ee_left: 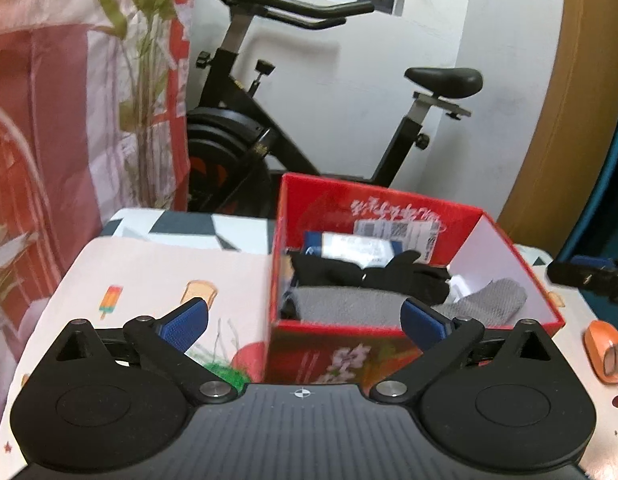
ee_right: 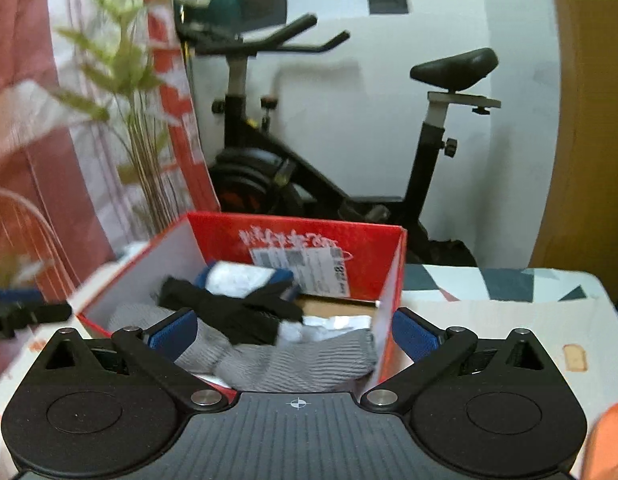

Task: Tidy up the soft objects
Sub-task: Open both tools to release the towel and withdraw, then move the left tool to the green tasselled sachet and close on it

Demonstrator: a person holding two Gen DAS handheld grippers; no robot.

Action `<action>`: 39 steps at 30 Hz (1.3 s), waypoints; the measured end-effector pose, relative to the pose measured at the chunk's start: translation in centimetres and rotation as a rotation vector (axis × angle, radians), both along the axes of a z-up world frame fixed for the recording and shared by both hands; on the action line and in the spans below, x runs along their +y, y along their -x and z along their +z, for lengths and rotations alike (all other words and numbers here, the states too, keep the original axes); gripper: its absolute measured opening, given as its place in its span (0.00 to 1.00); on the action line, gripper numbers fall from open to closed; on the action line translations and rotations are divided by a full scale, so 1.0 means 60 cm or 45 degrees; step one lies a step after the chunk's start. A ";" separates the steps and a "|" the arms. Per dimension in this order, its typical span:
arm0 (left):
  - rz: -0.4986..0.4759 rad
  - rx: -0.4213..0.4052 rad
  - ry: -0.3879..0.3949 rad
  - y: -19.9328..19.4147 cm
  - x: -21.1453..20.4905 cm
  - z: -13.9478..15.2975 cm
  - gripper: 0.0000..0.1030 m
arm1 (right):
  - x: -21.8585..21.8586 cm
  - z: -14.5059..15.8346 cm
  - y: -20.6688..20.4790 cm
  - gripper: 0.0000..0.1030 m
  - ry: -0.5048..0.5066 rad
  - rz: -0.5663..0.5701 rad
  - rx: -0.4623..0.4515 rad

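A red cardboard box (ee_left: 333,200) stands on the table and also shows in the right wrist view (ee_right: 349,240). Inside lie a black glove (ee_left: 381,274), grey socks (ee_left: 349,306) and a blue-and-white packet (ee_left: 349,246). In the right wrist view the black glove (ee_right: 237,308) lies over the grey socks (ee_right: 293,360), with the packet (ee_right: 241,276) behind. My left gripper (ee_left: 305,320) is open and empty at the box's near left corner. My right gripper (ee_right: 295,330) is open and empty, its fingers straddling the box's near right wall.
A black exercise bike (ee_left: 269,132) stands behind the table by the white wall. A pink and red curtain (ee_left: 49,120) and green plant stems (ee_right: 141,120) are at left. The tablecloth (ee_left: 149,272) has a printed pattern. The right gripper's tip (ee_left: 589,276) shows at the left view's right edge.
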State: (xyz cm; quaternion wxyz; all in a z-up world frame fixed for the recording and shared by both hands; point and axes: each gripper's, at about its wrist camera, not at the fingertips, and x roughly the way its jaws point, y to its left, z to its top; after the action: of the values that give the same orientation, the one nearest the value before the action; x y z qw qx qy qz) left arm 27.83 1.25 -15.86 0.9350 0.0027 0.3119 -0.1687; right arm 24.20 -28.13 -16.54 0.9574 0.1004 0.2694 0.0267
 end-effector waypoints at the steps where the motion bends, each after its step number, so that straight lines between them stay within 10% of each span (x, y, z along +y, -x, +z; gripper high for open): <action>1: 0.010 0.007 -0.009 0.003 0.002 -0.003 1.00 | 0.003 -0.001 0.007 1.00 -0.011 -0.012 -0.026; 12: 0.024 0.031 -0.014 0.051 0.050 -0.052 0.97 | 0.056 -0.041 0.093 1.00 -0.073 0.006 -0.142; 25: -0.022 0.244 0.126 0.006 0.085 -0.143 0.39 | 0.098 -0.118 0.106 1.00 0.021 0.041 0.037; 39: -0.233 0.391 0.279 0.024 0.024 -0.186 0.29 | 0.114 -0.179 0.098 0.92 0.031 0.125 0.170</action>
State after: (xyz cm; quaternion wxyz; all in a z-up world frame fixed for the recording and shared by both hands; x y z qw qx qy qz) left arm 26.42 2.66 -27.04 0.8519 -0.0966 0.4291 -0.2844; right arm 18.35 -21.31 -27.26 0.9360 0.0771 0.3374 0.0634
